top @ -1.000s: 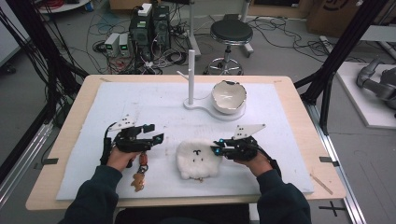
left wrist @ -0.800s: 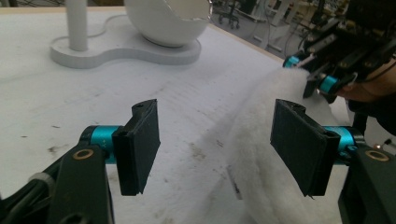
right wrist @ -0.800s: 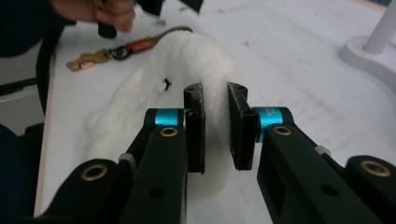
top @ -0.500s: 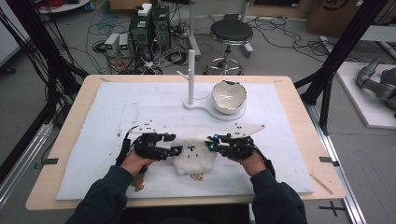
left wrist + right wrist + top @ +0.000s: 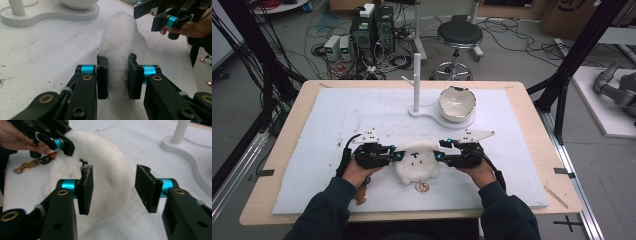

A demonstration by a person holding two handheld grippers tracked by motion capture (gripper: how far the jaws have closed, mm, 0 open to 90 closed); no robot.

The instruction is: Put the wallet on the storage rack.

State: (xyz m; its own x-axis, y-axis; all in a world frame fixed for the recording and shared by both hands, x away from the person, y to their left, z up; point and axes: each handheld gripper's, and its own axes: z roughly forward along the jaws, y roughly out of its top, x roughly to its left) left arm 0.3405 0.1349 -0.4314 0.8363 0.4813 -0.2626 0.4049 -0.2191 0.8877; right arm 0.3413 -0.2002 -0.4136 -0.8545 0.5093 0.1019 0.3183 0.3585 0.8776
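The desk takes up the middle of the high view, covered by a white mat. On the mat, upper centre of the frame, stands a white stand with a bowl on its base. Neither matters to what I am doing now.

The thing I am working on is the plush, a white fluffy toy with a small face, lying on the mat at lower centre of the high view, between my two hands. A gold ring shows at its lower edge, and some keys lie on the mat at the upper left of the right gripper view.

My left tool comes at the plush from the left of the high view. In the left gripper view its jaws press into the fur from both sides, so it has a narrow fold of the plush pinched between its pads. My right tool comes from the right. Its jaws stand wide apart with the edge of the plush lying between them, one pad against the fur, the other clear of it, so it holds nothing yet.

I judge this the grasping step: one side taken, the other about to be. Next I need to close the right tool on a good bite of fur, not just the tips, before lifting both together.
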